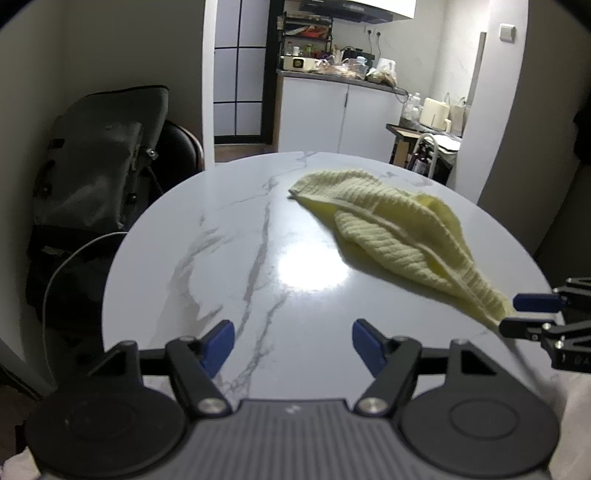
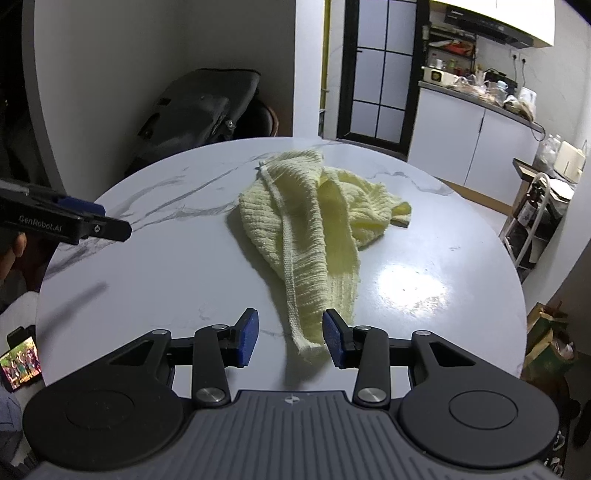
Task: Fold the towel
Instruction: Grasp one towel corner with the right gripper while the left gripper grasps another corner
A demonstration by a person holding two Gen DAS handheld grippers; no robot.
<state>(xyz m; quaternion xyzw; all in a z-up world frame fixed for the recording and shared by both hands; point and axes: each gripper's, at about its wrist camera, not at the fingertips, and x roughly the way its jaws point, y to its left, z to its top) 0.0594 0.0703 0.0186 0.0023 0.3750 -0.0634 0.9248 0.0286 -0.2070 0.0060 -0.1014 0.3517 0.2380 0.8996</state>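
Right gripper point(image 2: 289, 338) agape, perhaps touching towel point(image 2: 314, 218)

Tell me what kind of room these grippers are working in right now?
Most likely a home dining corner open to a kitchen. The crumpled pale yellow ribbed towel lies on a round white marble-patterned table; behind are white kitchen cabinets with a cluttered countertop and a dark range hood.
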